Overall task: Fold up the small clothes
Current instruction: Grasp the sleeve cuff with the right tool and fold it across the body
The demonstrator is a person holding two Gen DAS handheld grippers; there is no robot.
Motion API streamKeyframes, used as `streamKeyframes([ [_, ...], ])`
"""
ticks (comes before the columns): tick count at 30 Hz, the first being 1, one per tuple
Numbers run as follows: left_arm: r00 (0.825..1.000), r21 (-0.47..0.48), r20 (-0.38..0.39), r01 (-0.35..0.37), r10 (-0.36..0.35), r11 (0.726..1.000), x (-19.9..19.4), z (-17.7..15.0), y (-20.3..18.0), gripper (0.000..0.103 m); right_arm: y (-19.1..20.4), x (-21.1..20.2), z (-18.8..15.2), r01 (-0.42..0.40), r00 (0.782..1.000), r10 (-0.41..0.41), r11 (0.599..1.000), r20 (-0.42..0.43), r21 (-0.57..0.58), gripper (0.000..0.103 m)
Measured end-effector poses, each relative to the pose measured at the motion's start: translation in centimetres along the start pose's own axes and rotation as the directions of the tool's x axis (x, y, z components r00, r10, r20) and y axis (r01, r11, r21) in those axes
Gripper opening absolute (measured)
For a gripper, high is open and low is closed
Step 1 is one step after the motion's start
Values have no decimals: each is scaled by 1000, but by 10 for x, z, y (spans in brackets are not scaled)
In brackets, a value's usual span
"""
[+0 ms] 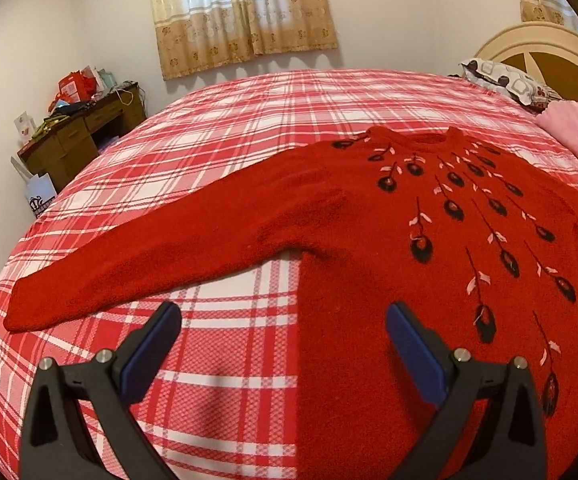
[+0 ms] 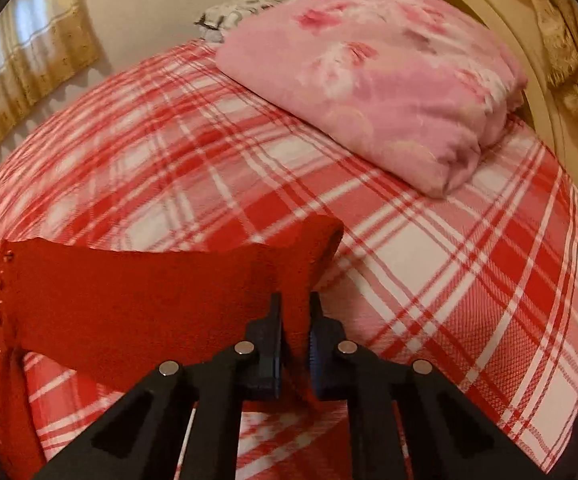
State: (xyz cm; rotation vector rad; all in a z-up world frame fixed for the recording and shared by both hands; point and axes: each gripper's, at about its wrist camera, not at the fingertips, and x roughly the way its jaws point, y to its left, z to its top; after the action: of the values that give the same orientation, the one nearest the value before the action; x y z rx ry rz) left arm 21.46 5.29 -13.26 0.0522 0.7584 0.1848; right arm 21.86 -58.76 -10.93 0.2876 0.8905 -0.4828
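Plenty of bare plaid bedspread (image 1: 225, 128) lay beyond and to the left of the red sweater (image 1: 369, 216), stretching away toward the curtained window (image 1: 241, 12) and the cluttered wooden desk (image 1: 85, 132) by the far wall. On the other side the room was tighter: a folded pink blanket (image 2: 369, 80) sat near the cream headboard (image 2: 545, 120), with a patterned pillow (image 1: 505, 80) behind it, and a strip of open plaid lay between the blanket and the lifted sleeve.

The sweater lay front up, spread flat across the bed, collar pointing toward the window wall and its black and pink embroidered sprigs fanning down the chest. One sleeve (image 1: 129, 272) lay stretched out flat across the plaid to the left, its cuff near the bed's left edge in the left wrist view.

The left gripper (image 1: 283, 320) hung with its blue-padded jaws spread wide and nothing between them, poised above the sweater's left side edge, one finger over bare plaid, the other over the red body.

The right gripper (image 2: 295, 316) had its jaws drawn narrow, pinching the other sleeve (image 2: 169, 292) near its cuff. That sleeve was raised off the bedspread, a red band running leftward to the sweater's body. This view was motion-blurred.
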Motion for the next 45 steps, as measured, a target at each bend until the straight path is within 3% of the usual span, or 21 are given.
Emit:
streamKeyframes([
  [16, 999, -63, 9, -33, 34, 997, 2, -5, 36, 103, 91, -75, 42, -82, 984, 104, 986, 146, -148, 10],
  [24, 1000, -69, 3, -27, 27, 997, 4, -12, 43, 103, 154, -111, 54, -138, 963, 189, 959, 193, -248, 10],
  [27, 998, -64, -7, -65, 65, 996, 7, -14, 44, 103, 177, -125, 58, -155, 953, 219, 946, 209, -285, 10],
  [45, 1000, -135, -18, 18, -21, 991, 15, -26, 60, 103, 302, -194, 54, -206, 899, 363, 846, 247, -492, 10],
])
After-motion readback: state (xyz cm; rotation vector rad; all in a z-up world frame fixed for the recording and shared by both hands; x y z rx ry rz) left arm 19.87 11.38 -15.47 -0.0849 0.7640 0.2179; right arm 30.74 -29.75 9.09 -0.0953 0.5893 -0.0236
